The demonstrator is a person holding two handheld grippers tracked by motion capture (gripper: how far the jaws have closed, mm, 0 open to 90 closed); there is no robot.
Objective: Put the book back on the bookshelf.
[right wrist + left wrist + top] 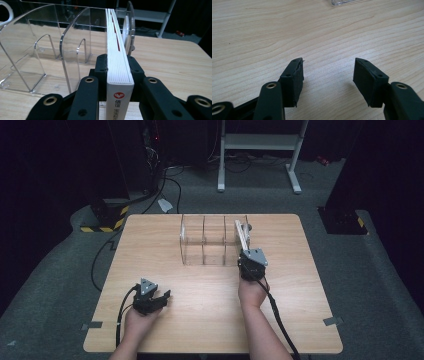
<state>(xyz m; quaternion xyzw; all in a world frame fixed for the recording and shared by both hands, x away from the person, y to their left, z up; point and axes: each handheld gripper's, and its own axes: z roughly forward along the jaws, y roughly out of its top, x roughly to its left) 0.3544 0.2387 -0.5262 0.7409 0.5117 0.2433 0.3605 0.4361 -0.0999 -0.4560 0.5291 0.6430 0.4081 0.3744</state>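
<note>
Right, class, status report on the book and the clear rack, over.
Right claw shut on book, book going into the end slot of clear rack. Left claw open, idle on table. Nothing blocking.

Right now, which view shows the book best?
The right gripper view: the book stands close up between the right gripper fingers, spine and page edges clear, by the clear rack. In the high view the book is small and tilted. The left gripper view gives the bare table.

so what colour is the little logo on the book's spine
Red with a white mark, on the white spine of the book; clearest in the right gripper view.
</note>
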